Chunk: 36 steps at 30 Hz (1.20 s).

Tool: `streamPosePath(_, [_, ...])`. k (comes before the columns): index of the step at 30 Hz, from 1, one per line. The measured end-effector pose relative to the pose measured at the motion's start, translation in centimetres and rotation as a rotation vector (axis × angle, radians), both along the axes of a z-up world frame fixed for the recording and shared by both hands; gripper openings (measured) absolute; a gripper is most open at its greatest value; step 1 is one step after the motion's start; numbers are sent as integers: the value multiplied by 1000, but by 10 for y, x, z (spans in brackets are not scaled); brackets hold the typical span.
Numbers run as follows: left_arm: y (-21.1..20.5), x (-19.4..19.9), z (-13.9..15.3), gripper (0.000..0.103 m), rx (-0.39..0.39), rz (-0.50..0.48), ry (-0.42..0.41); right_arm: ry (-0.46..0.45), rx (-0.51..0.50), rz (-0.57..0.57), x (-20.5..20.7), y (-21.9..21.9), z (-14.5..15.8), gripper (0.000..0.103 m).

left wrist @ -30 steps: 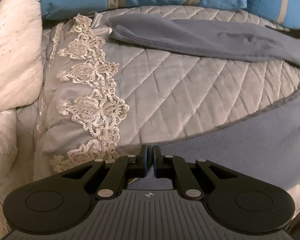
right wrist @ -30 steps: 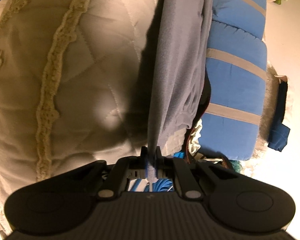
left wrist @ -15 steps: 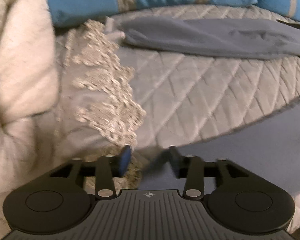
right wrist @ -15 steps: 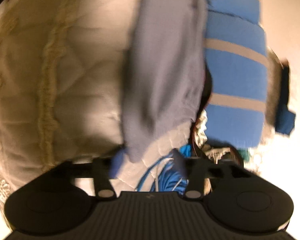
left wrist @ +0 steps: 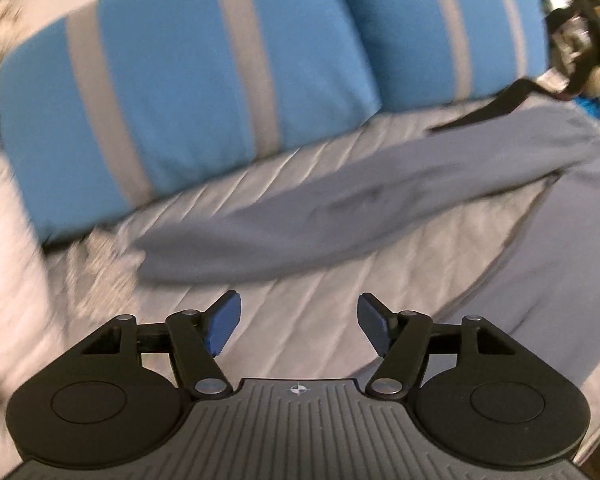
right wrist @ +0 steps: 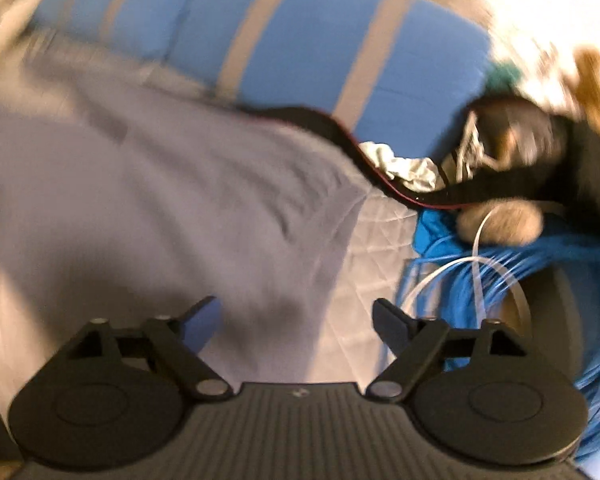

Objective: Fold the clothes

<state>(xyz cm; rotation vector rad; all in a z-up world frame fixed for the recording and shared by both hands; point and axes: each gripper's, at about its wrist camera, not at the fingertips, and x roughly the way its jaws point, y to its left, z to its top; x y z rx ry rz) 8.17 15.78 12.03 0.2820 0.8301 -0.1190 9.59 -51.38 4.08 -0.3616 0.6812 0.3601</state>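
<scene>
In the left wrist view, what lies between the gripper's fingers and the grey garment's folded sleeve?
Only bare quilted bedspread. In the left wrist view the left gripper, jaws opening and empty, points at the grey garment, with nothing else between.

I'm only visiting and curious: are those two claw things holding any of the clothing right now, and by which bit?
Nothing is held. The left gripper is opening over bare quilt; the right gripper stands open above the grey garment, not pinching it.
</scene>
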Motion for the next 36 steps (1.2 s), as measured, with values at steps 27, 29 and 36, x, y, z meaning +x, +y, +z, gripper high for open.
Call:
streamPosePath(27, [-159, 31, -17, 64, -207, -214, -114, 84, 200, -308, 91, -3, -44, 6])
streamPosePath(29, [-169, 32, -18, 64, -215, -224, -138, 65, 197, -324, 91, -4, -44, 6])
streamPosePath(36, [-192, 24, -32, 64, -157, -293, -165, 63, 148, -361, 98, 2, -51, 6])
